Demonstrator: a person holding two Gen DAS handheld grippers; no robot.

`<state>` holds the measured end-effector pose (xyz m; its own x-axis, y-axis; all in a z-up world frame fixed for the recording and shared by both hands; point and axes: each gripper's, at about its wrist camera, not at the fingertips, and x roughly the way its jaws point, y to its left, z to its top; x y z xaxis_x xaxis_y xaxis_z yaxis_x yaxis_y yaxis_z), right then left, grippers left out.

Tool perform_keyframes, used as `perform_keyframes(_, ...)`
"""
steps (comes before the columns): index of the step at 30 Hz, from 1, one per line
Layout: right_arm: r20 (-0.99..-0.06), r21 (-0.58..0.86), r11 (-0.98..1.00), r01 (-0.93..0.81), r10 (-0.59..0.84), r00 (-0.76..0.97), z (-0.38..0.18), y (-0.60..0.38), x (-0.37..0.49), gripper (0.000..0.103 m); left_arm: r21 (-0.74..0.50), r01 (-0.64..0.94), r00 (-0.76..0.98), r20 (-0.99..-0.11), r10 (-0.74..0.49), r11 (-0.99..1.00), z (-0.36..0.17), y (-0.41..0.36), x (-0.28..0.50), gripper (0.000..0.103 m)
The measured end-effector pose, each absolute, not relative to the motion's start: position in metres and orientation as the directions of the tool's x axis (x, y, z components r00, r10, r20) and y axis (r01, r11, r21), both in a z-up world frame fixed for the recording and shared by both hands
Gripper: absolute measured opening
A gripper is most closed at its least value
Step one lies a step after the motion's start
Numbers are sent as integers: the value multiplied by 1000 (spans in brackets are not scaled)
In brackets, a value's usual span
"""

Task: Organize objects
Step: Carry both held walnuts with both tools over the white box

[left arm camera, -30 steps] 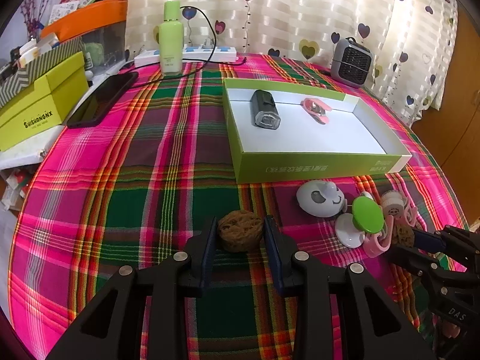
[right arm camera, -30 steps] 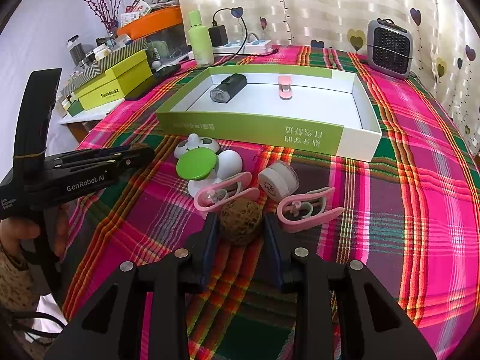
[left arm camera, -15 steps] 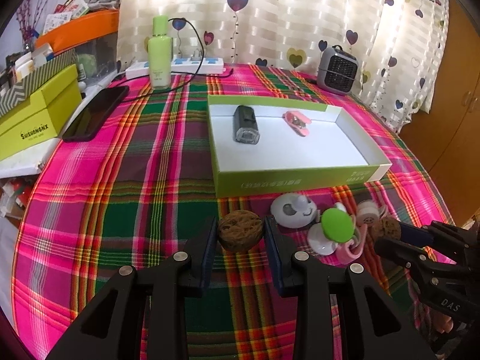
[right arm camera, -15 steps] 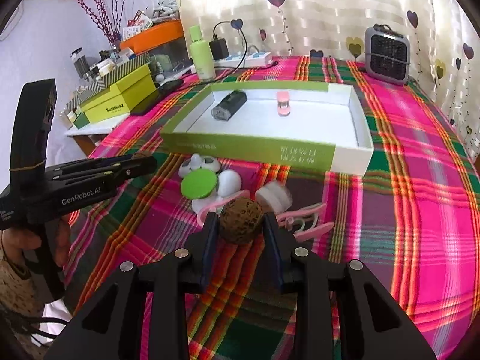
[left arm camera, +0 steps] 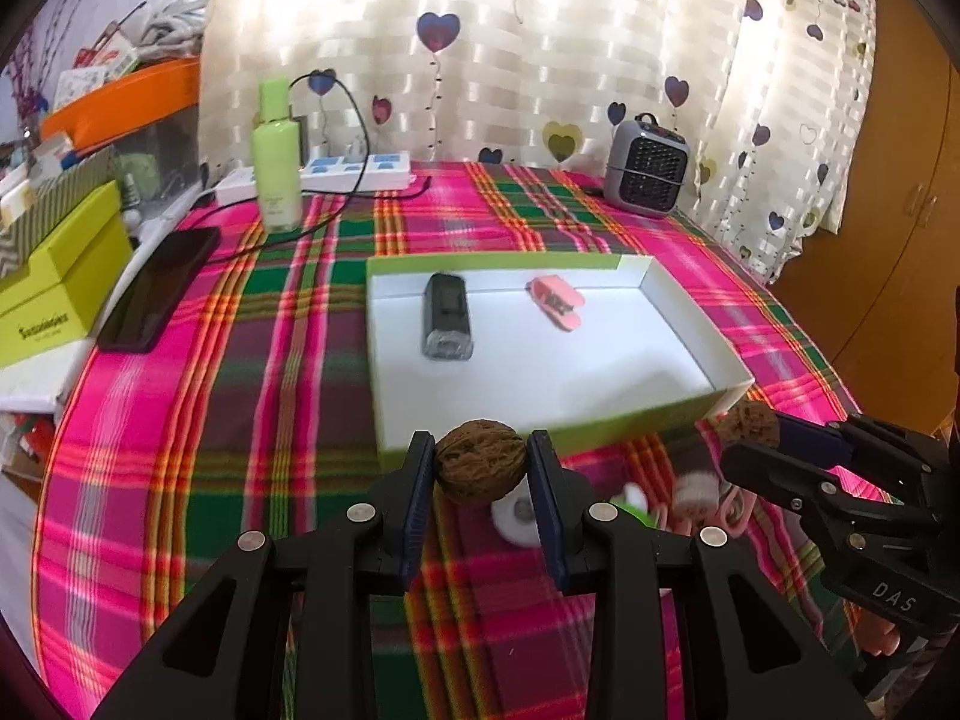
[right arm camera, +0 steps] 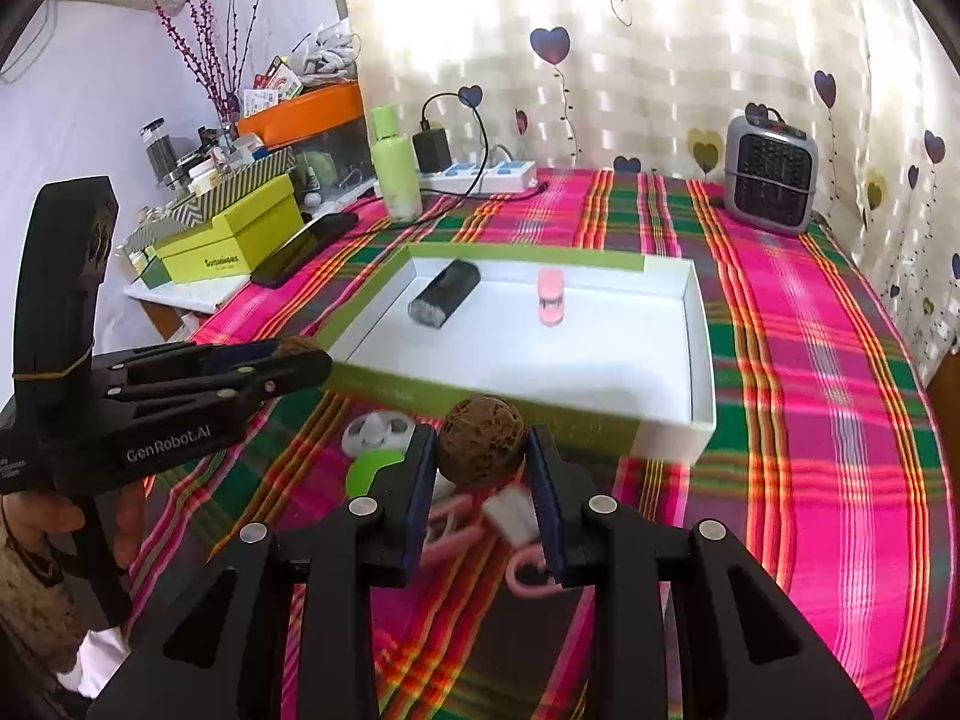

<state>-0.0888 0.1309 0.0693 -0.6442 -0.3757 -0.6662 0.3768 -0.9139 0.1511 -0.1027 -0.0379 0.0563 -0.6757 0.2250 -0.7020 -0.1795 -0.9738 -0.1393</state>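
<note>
A wrinkled brown walnut (left arm camera: 480, 469) sits clamped in the left gripper (left arm camera: 480, 474) jaws and a rounder rough one (right arm camera: 480, 450) in the right gripper (right arm camera: 480, 468), both above the plaid tabletop (left arm camera: 240, 420) just near the shallow white-lined green box (left arm camera: 678, 414).

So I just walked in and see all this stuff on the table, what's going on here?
A person is tidying small items into the green-and-white box with a handheld tool in each hand. The left tool grips one walnut, the right tool another walnut, both held above the plaid tablecloth near the box's front wall. A black device and a pink clip already lie inside; more small items sit in front of it.
</note>
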Motion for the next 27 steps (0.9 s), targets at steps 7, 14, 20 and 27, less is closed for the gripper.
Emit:
perform_keyframes(7, -668, 155, -922, 356, -363, -649, 69, 136, -113, 32, -138, -198, -671, -703, 236, -971, 57, -29, -125, 29)
perform_keyframes(14, -677, 132, -931, 339, -334, -656, 68, 140, -140, 32, -151, -208, -654, -713, 252, -967, 51, -20, -151, 29)
perform_keyframes(20, -693, 130, -944, 303, -305, -653, 60, 146, -169, 32, -177, -198, -637, -724, 264, -964, 45, -14, -174, 29)
perform_keyframes(27, -708, 111, -947, 301, -288, -645, 55, 144, -194, 32, -193, -200, -614, -739, 276, -961, 40, -8, -200, 29)
